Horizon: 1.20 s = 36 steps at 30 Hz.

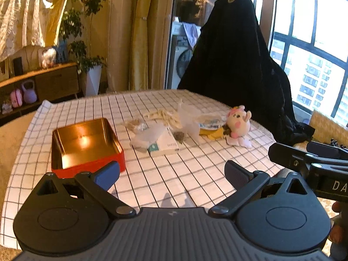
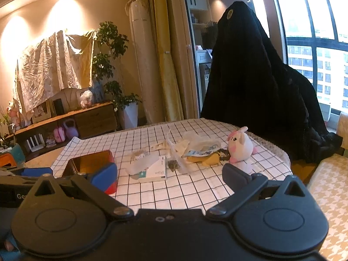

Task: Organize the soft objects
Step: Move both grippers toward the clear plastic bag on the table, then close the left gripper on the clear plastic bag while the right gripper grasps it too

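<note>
A pink-and-white plush toy (image 1: 238,120) lies at the far right of the checked tablecloth (image 1: 174,169); it also shows in the right wrist view (image 2: 240,144). Beside it lies a pile of soft items: clear plastic bags (image 1: 189,117), a yellow cloth (image 1: 212,132), cream strips (image 1: 162,115) and a white box (image 1: 166,143). An open red tin (image 1: 86,144) with a gold inside stands at the left, also in the right wrist view (image 2: 91,163). My left gripper (image 1: 171,175) is open and empty above the near cloth. My right gripper (image 2: 169,175) is open and empty, short of the pile.
A tall shape draped in black cloth (image 1: 235,50) stands behind the table's far right edge. A wooden sideboard (image 1: 43,82) and a potted plant (image 1: 87,32) stand at the back left. A patterned seat (image 2: 328,187) lies to the right.
</note>
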Each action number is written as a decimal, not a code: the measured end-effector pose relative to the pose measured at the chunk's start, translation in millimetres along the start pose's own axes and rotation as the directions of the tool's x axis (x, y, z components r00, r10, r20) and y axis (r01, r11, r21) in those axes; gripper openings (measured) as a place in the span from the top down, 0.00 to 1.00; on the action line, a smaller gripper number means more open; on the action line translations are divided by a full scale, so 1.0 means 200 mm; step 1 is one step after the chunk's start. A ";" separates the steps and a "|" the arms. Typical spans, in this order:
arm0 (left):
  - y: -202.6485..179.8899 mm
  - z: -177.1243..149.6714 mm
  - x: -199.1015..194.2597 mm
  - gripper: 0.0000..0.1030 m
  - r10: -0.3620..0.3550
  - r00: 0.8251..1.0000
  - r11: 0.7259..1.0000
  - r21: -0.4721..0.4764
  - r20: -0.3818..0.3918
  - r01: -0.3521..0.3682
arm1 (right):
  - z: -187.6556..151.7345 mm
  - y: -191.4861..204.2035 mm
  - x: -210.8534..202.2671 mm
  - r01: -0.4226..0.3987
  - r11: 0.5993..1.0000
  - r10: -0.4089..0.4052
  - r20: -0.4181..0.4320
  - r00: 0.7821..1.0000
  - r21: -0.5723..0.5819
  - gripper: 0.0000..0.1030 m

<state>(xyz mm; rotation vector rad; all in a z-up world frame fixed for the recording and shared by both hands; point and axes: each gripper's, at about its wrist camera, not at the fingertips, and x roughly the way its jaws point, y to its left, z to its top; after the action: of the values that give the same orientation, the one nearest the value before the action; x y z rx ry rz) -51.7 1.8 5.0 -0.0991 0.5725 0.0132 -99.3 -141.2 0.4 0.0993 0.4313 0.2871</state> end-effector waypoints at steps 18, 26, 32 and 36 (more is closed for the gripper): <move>0.01 0.03 0.28 0.00 -0.005 0.997 1.000 0.007 -0.076 0.006 | 0.00 -0.10 0.22 -0.017 1.000 0.019 -0.100 0.995 0.021 0.00; 0.04 0.09 0.55 0.00 0.046 0.994 0.998 0.054 -0.096 -0.041 | 0.05 -0.16 0.45 -0.036 0.999 0.037 -0.166 0.986 0.007 0.01; 0.08 0.16 0.78 0.00 0.066 0.992 0.996 0.065 -0.104 -0.060 | 0.09 -0.24 0.68 -0.045 0.999 0.046 -0.223 0.974 0.005 0.04; 0.11 0.25 0.93 0.00 0.056 0.992 0.995 0.086 -0.114 -0.047 | 0.11 -0.28 0.82 -0.032 0.999 0.022 -0.242 0.970 -0.037 0.07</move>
<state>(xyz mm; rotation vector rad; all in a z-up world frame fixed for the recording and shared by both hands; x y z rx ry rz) 130.9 26.4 -56.6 -0.0039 0.6910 0.0339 66.8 -147.1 -53.8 0.0300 0.6657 0.3364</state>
